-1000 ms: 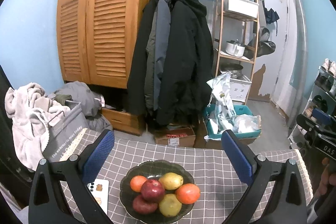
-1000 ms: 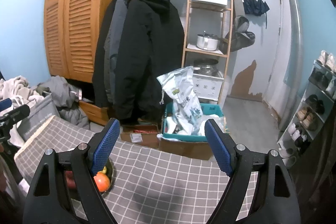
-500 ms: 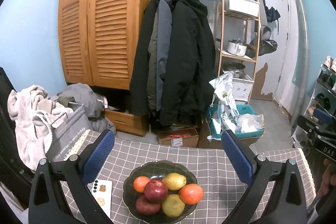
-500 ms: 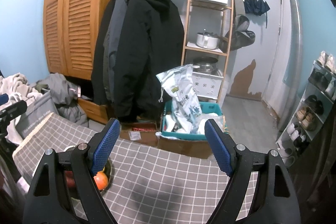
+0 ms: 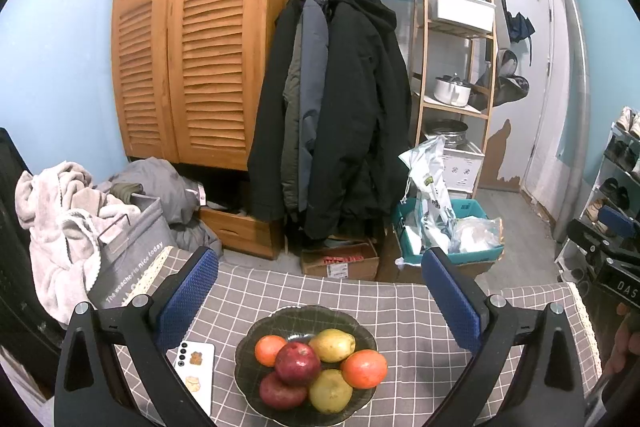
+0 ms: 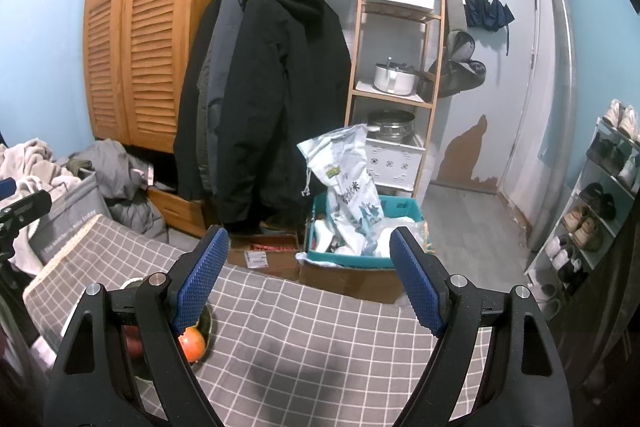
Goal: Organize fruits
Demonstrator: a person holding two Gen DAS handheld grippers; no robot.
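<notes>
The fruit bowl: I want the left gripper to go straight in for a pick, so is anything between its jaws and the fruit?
Nothing visible blocks it. The left gripper, jaws open and empty, faces the fruit bowl over bare checked tablecloth. The phone lies beside the bowl, off the line.

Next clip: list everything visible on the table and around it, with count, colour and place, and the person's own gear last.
bowl: one, dark green, centre of checked table
oranges: two, orange, left and right in bowl
red fruits: two, dark red, centre and front-left in bowl
pears: two, yellow-green, back and front in bowl
phone: one, white, left of bowl
tablecloth: one, grey with white grid
coats: several, dark, hanging on rail
wardrobe: one, wooden, louvred, back left
crate: one, teal, on floor, holding bags
left hand-held gripper: open, blue pads, above bowl
right hand-held gripper: open, blue pads, right of bowl
</notes>
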